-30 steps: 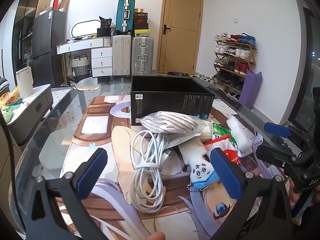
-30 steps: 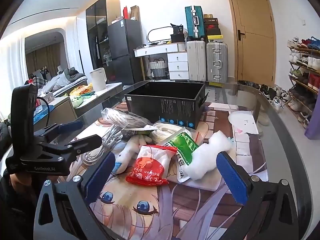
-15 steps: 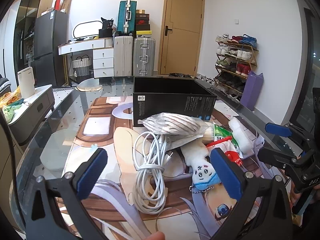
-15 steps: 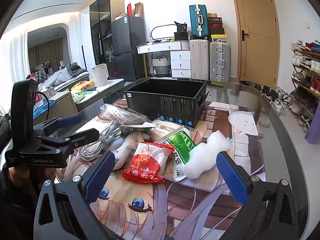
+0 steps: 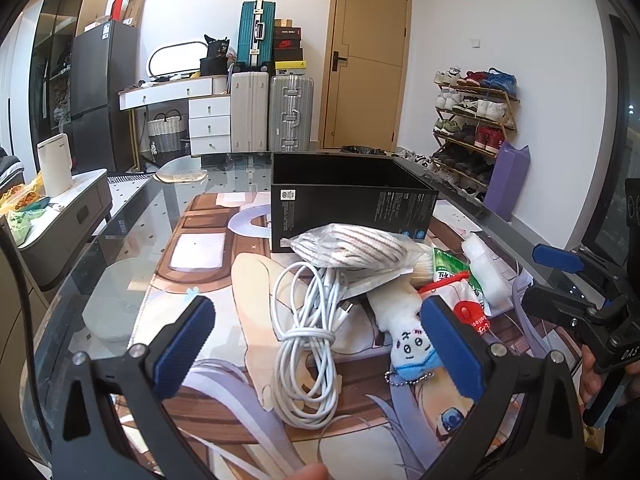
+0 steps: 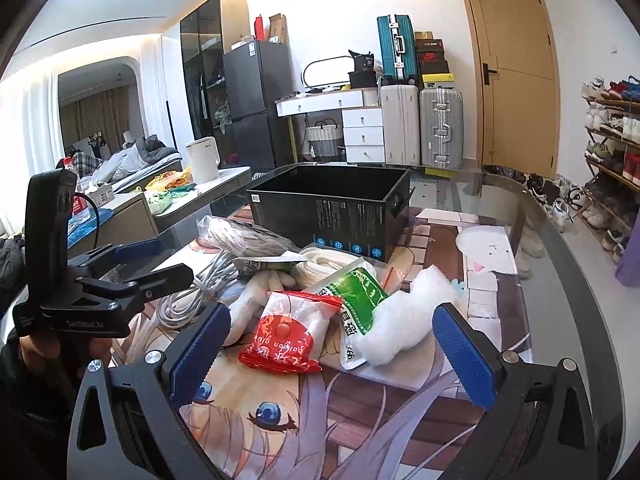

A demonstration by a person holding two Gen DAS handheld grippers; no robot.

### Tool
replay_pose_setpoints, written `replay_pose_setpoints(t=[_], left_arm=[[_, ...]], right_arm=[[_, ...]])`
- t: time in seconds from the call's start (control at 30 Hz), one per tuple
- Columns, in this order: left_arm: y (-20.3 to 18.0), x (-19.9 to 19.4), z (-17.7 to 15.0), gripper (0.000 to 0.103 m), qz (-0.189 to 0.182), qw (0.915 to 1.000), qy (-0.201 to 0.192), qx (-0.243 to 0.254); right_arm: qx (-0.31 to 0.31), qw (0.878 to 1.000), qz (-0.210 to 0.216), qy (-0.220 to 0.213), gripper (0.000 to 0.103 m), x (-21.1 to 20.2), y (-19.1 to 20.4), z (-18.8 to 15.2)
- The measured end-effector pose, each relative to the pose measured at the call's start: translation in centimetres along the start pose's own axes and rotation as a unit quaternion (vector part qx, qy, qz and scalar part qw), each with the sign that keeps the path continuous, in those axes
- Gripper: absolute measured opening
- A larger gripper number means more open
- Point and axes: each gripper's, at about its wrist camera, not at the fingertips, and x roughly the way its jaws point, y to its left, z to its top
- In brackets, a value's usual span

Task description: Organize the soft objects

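Both grippers hover above the near edge of the glass table (image 5: 120,216), each with its blue pads spread wide and nothing between them: left gripper (image 5: 320,344), right gripper (image 6: 332,344). The soft objects lie heaped on the printed mat (image 6: 400,408) toward the table's middle, just in front of the empty black box (image 6: 332,212), which stands toward the far edge. Left part of the heap: coiled white cable (image 5: 308,344), partly under a bagged bundle of cord (image 5: 352,246), with a small plush toy (image 5: 404,332) beside it. Right part: red-and-white packet (image 6: 288,332), green-and-white packet (image 6: 356,300) overlapping it, white foam piece (image 6: 400,320) touching the green packet. Probable hazards: the items overlap, so lifting one is likely to drag or tip its neighbours; loose cable loops may snag on the plush toy's chain or spill from a narrow pinch; slick plastic packets may slip from the pads; both grippers converge on one heap and could collide
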Motion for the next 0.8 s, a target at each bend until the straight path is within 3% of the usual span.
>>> replay_pose_setpoints(t=[0.8], left_arm=[[0.6, 1.0, 0.0, 0.103, 0.008, 0.9999, 0.015, -0.001]], right_arm=[[0.013, 1.000, -0.019, 0.005, 0.103, 0.1, -1.2, 0.2]])
